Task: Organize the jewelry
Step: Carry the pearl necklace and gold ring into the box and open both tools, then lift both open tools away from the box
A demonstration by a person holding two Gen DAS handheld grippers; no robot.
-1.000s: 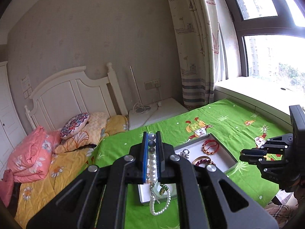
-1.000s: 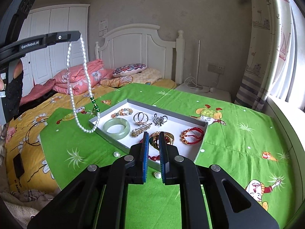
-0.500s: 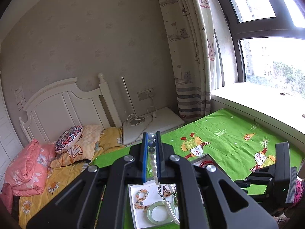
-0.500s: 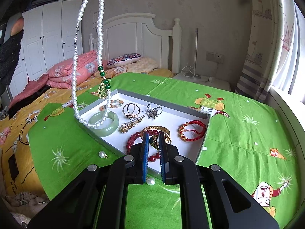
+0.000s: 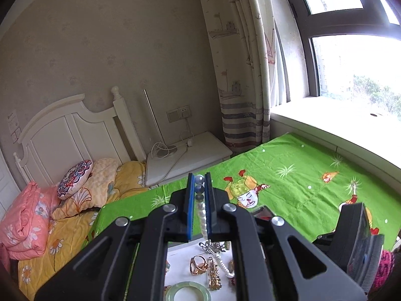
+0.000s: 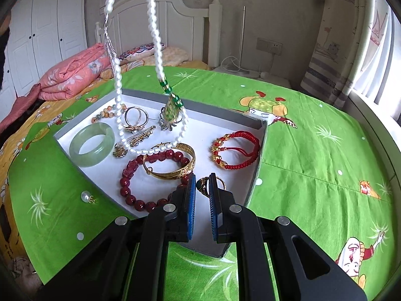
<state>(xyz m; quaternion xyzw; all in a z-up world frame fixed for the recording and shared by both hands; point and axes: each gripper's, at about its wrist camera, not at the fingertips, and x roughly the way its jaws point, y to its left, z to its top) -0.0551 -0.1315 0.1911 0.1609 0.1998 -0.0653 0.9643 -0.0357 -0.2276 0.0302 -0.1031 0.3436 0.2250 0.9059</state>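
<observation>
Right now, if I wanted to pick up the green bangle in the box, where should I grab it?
Grip the jade bangle across its thick rim, probably on the side facing the box's middle, coming straight down. It lies flat, so one finger can drop into the open centre and the other outside. The near rim sits tight against the box's wall, so there is less room there.

Black linkage arms, silver screws, blue-padded fingers (image 6: 191, 208)

Home bedroom: white headboard (image 5: 67, 125), pillows (image 5: 75, 179), wardrobe (image 6: 45, 35), curtained window (image 5: 351, 62).
</observation>
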